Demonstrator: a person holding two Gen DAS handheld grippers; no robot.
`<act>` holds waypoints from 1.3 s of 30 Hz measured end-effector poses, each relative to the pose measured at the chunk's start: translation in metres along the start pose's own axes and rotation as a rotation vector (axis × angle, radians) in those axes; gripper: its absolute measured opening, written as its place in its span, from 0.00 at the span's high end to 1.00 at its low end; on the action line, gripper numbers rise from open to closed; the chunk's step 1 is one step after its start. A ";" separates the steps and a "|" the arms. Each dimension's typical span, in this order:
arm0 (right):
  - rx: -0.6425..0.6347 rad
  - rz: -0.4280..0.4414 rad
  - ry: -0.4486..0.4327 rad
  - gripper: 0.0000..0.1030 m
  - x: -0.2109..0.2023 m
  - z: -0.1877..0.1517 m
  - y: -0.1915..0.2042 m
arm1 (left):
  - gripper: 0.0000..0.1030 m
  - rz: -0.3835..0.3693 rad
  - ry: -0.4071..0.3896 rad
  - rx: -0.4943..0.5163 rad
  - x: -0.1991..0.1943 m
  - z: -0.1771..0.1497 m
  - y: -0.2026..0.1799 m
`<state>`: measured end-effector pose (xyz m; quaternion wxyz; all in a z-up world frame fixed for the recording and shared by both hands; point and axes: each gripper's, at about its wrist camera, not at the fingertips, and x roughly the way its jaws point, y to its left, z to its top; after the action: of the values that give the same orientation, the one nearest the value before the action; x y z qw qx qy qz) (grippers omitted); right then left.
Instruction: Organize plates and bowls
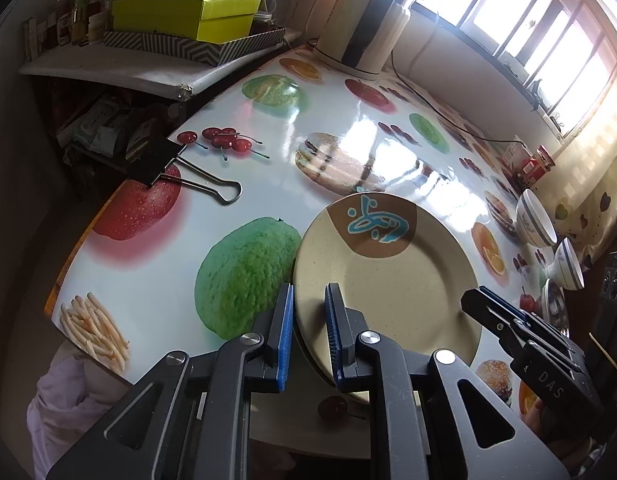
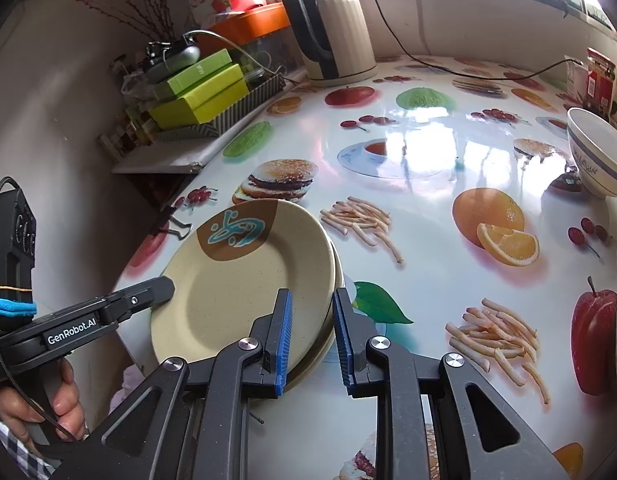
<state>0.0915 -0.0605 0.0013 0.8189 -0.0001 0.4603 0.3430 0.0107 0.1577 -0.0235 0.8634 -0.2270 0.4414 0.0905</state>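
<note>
Table (image 2: pixel 428 160): fruit-print cloth. Plates (image 2: pixel 236 288) stacked at its near-left corner; bowls (image 1: pixel 534 220) along the far-right side. My left gripper (image 1: pixel 308 332) and right gripper (image 2: pixel 312 336) straddle opposite rims, jaws parted, probably not pinching yet. I'd close both evenly, lift level, keeping the stack from sliding.

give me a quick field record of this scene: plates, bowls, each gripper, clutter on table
plates: beige plate with brown and blue mark, on top of at least one more plate, near table edge
bowls: white striped bowl, second bowl beside it, off to the right of the plates
left gripper: jaws astride the stack's left rim, not closed on it
right gripper: jaws astride the right rim, not closed on it
table: glossy fruit-print cover
clutter: binder clip, kettle
</note>
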 end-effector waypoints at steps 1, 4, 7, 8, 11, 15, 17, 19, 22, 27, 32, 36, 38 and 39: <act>0.001 -0.001 0.001 0.79 0.000 -0.001 0.000 | 0.84 0.006 -0.005 0.007 0.000 0.000 -0.001; 0.003 -0.003 0.001 0.79 0.000 -0.001 -0.001 | 0.84 0.040 -0.028 0.039 -0.003 -0.001 -0.006; -0.002 -0.015 -0.006 0.74 -0.001 0.000 -0.002 | 0.84 0.065 -0.040 0.062 -0.004 -0.002 -0.008; -0.004 -0.023 -0.010 0.72 -0.001 0.000 -0.002 | 0.84 0.070 -0.042 0.067 -0.003 -0.001 -0.008; -0.006 -0.040 -0.025 0.65 -0.004 0.000 -0.002 | 0.84 0.103 -0.065 0.085 -0.005 -0.002 -0.009; -0.021 -0.065 -0.039 0.52 -0.005 0.001 -0.001 | 0.84 0.142 -0.095 0.110 -0.008 -0.002 -0.009; -0.022 -0.067 -0.040 0.52 -0.005 0.001 -0.001 | 0.82 0.147 -0.099 0.121 -0.008 -0.002 -0.009; -0.020 -0.071 -0.040 0.50 -0.005 0.002 -0.001 | 0.81 0.144 -0.103 0.128 -0.008 -0.003 -0.009; -0.019 -0.074 -0.039 0.49 -0.005 0.003 -0.002 | 0.79 0.132 -0.104 0.136 -0.008 -0.003 -0.010; -0.022 -0.077 -0.032 0.48 -0.002 0.004 -0.005 | 0.65 0.125 -0.116 0.146 -0.011 -0.002 -0.013; -0.022 -0.077 -0.018 0.45 0.003 0.004 -0.005 | 0.60 0.103 -0.102 0.138 -0.005 -0.002 -0.012; -0.020 -0.069 -0.004 0.44 0.008 0.004 -0.006 | 0.60 0.045 -0.063 0.096 0.003 -0.002 -0.007; -0.020 -0.059 0.000 0.44 0.010 0.004 -0.006 | 0.60 0.019 -0.045 0.073 0.007 -0.002 -0.004; -0.020 -0.055 0.004 0.44 0.011 0.005 -0.007 | 0.60 0.011 -0.041 0.067 0.008 -0.002 -0.003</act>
<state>0.1027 -0.0577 -0.0063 0.8270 -0.0216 0.4582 0.3251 0.0150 0.1538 -0.0301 0.8789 -0.1937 0.4276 0.0852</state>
